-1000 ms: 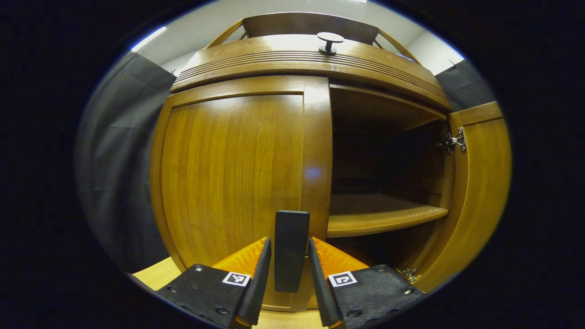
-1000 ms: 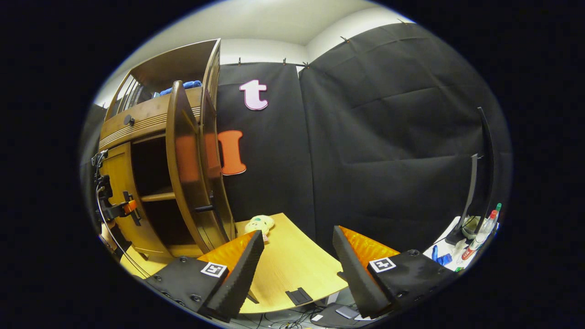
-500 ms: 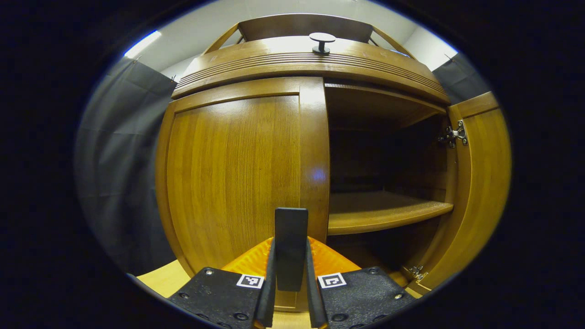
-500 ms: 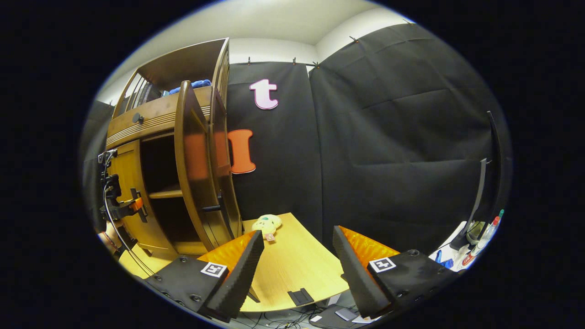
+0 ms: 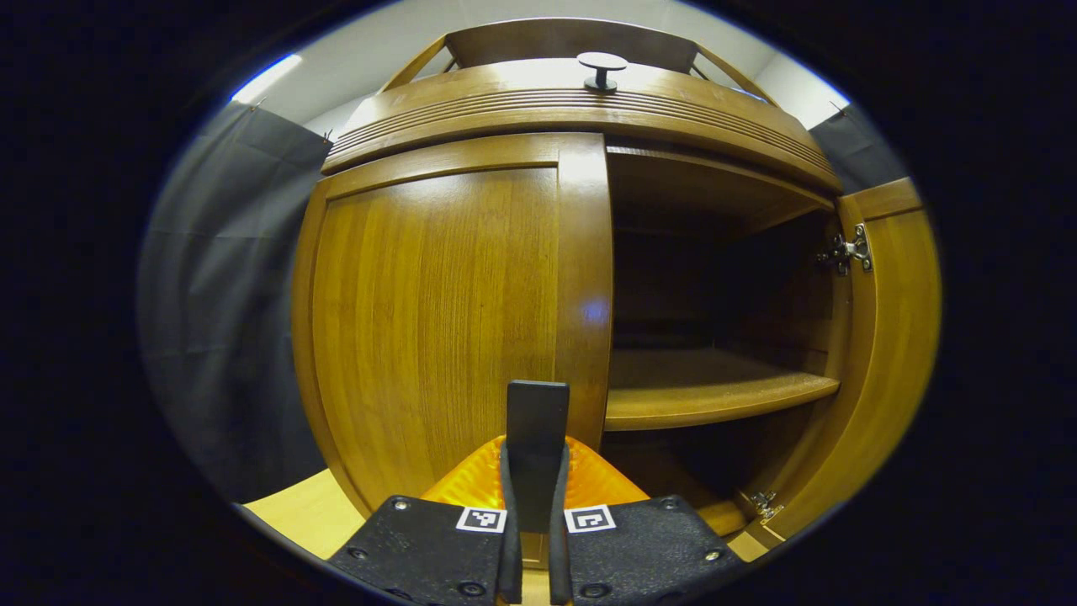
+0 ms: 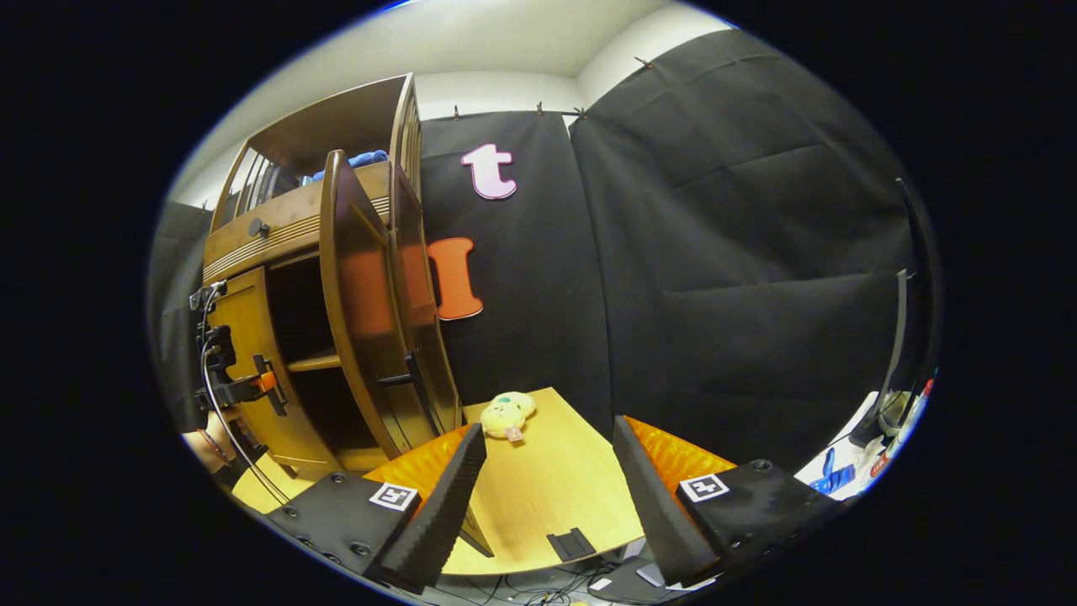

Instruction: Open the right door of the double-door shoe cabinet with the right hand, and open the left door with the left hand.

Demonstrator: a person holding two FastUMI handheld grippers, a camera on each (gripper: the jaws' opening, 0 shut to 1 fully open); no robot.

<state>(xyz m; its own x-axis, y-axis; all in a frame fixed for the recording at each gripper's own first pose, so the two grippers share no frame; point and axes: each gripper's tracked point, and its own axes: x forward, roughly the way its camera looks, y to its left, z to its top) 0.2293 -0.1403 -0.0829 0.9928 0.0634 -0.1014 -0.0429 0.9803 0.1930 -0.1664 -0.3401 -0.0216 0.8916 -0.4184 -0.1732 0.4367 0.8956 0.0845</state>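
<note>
Left tongs point(image 5: 530, 505) clamp handle point(image 5: 537, 429); left door point(image 5: 446, 311) closed.

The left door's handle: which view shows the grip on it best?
Left gripper view: the left gripper is closed on the handle of the left door. Right gripper view shows that gripper small, the handle hidden.

L gripper point(image 5: 532, 539): two black textured plates w/ round screw heads along the near edge, each carrying a small square b/w coded tag; ribbed wedge fingers point(image 5: 471, 484) taper fwd. R gripper point(image 6: 547, 492): same build (one tag per plate, screws at the corners), serrated inner pad faces. Seen from the right gripper view, the L unit trails a thin cable point(image 6: 220, 421).
</note>
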